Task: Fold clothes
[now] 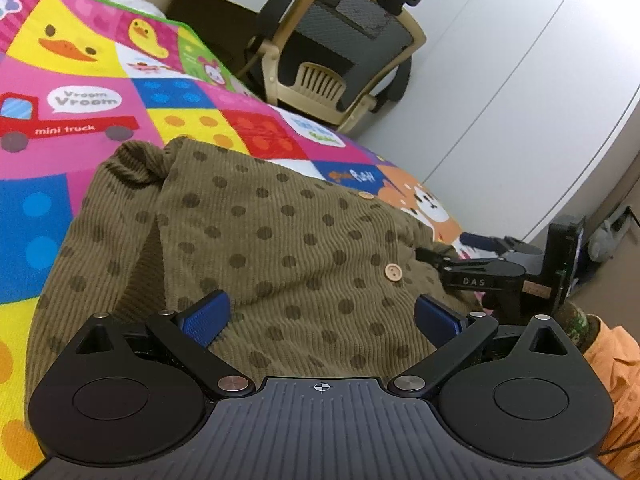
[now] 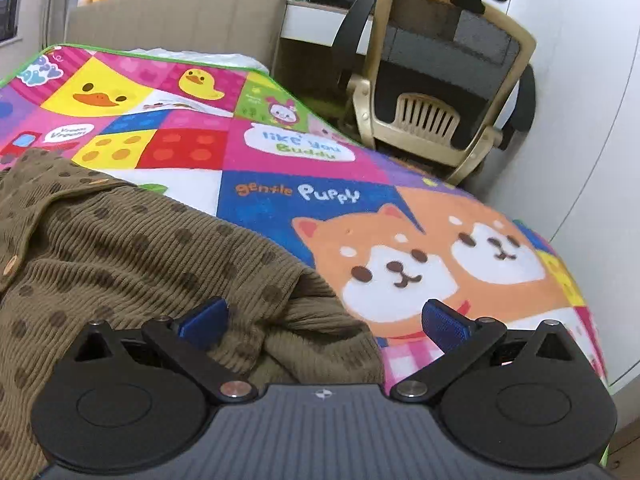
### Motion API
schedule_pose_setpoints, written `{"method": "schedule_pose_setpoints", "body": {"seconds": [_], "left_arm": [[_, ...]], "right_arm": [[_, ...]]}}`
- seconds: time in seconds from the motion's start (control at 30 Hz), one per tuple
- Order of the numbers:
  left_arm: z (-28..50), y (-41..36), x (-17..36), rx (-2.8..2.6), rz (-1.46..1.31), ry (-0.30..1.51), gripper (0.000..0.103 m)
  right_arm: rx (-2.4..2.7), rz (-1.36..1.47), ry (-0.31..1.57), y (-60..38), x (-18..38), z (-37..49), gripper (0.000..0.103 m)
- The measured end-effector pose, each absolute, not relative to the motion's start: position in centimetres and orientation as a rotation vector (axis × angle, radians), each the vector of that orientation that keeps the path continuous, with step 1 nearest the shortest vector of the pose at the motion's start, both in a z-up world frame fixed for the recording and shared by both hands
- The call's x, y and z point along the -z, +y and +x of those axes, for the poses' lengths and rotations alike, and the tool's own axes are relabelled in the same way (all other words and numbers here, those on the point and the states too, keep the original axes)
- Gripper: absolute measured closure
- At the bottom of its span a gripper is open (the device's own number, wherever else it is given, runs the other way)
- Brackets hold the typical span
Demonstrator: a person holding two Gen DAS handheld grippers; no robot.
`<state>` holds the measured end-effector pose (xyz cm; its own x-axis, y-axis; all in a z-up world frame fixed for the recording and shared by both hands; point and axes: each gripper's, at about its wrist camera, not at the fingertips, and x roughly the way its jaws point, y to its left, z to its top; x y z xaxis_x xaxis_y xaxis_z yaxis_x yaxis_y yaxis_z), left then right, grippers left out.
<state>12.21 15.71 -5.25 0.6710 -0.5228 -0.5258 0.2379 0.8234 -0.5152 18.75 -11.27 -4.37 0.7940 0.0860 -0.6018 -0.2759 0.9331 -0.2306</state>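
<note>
An olive-brown ribbed cardigan (image 1: 256, 248) with dark dots and pale wooden buttons lies rumpled on a bright cartoon blanket (image 1: 80, 92). My left gripper (image 1: 322, 314) hovers open just above its near part, blue pads wide apart with nothing between them. In the left wrist view the right gripper (image 1: 444, 254) shows at the cardigan's right edge. In the right wrist view my right gripper (image 2: 324, 320) is open over the bunched right edge of the cardigan (image 2: 140, 256), its right pad above the blanket (image 2: 420, 264).
A beige and black office chair (image 2: 436, 92) stands beyond the bed's far right corner, with a white wall behind it. A padded headboard (image 2: 176, 20) and plush toys sit at the far end. An orange and camouflage sleeve (image 1: 608, 352) shows at the lower right.
</note>
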Motion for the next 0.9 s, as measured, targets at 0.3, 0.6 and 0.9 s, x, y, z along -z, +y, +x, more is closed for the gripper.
{"method": "schedule_pose_setpoints", "body": {"seconds": [0.3, 0.6, 0.9], "left_arm": [[10.5, 16.9, 3.7, 0.384, -0.405, 0.661, 0.002], [6.7, 22.6, 3.7, 0.084, -0.370, 0.700, 0.002], [8.3, 21.2, 5.2, 0.075, -0.284, 0.743, 0.052]], "right_arm": [[-0.326, -0.287, 0.544, -10.8, 2.3, 13.7, 0.000], [-0.386, -0.351, 0.567, -9.5, 3.9, 11.6, 0.000], [-0.623, -0.341, 0.403, -6.5, -0.4, 7.0, 0.000]]}}
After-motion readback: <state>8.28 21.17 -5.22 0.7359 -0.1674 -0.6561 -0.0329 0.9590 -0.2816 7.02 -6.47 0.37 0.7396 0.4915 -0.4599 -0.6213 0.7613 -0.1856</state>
